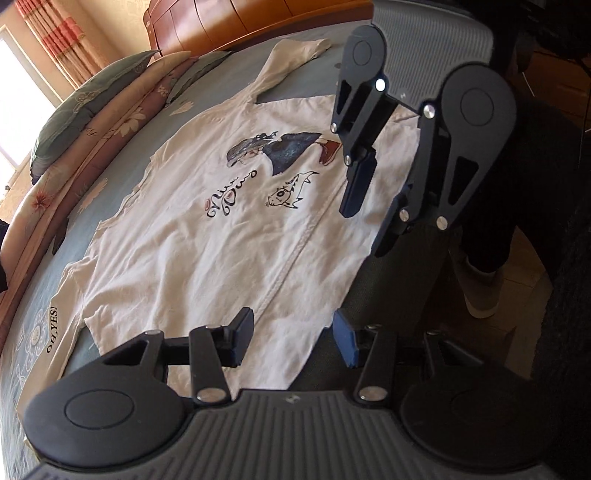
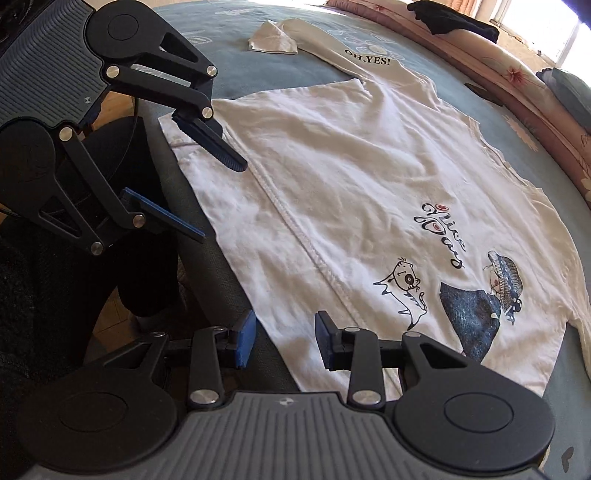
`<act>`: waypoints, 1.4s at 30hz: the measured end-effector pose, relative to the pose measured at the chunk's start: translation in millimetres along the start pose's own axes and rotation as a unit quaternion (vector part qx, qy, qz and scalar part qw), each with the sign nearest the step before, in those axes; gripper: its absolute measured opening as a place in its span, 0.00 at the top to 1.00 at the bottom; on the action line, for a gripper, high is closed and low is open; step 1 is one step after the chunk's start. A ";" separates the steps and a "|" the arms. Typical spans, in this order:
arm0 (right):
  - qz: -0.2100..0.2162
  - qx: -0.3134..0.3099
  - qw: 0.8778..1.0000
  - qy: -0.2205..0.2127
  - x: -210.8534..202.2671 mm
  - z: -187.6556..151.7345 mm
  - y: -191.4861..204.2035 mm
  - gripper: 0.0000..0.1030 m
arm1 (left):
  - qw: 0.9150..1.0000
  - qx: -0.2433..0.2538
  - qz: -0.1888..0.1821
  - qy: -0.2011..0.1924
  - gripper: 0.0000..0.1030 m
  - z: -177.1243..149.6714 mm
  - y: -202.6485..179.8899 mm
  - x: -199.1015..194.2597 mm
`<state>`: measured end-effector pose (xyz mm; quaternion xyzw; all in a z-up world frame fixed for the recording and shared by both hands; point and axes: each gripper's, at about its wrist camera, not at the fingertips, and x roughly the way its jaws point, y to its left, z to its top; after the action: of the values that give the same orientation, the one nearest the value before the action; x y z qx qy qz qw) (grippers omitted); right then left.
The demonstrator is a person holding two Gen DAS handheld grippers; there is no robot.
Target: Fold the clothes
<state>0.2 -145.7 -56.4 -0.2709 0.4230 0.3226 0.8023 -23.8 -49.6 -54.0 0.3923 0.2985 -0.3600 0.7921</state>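
bed (image 1: 229,77) with blue floral cover carrying everything. white printed t-shirt (image 1: 207,236) lying flat on it, hem hanging just over near edge, sleeves lying spread out. folded quilts (image 1: 110,110) lying stacked along far side. dark garment (image 2: 458,20) resting on quilts.

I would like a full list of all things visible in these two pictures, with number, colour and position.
T-shirt: one, white with cartoon print, spread flat on the bed.
Bed cover: one, blue with flower pattern, under the T-shirt.
Quilts: several, green and pink, folded along the far bed edge.
Headboard: one, orange wood.
Curtain: one, red-beige.
Dark cloth: one, black, on the quilts.
Left gripper: open, at the hem.
Right gripper: open, at the hem.
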 end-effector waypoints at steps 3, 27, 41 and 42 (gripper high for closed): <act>-0.023 0.026 0.999 -0.010 -4.4 -1.9 -11.3 0.61 | 1.000 0.020 0.006 -0.001 0.52 0.0 -4.9 6.5; 0.006 -0.057 0.998 -0.041 -9.6 3.2 9.0 0.63 | 1.000 -0.004 0.003 0.015 0.52 -2.9 14.8 18.4; 0.009 -0.031 0.999 -0.036 -2.7 7.1 -0.4 0.92 | 0.999 0.032 0.005 -0.005 0.46 7.4 -4.4 20.9; 0.009 -0.027 0.999 -0.039 -3.9 7.2 -1.7 0.92 | 0.999 0.034 0.015 -0.002 0.46 8.8 -5.2 24.4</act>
<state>3.4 -142.8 -49.3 -0.2761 0.3851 0.3517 0.8073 -12.6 -67.3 -70.0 0.4221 0.2784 -0.3590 0.7845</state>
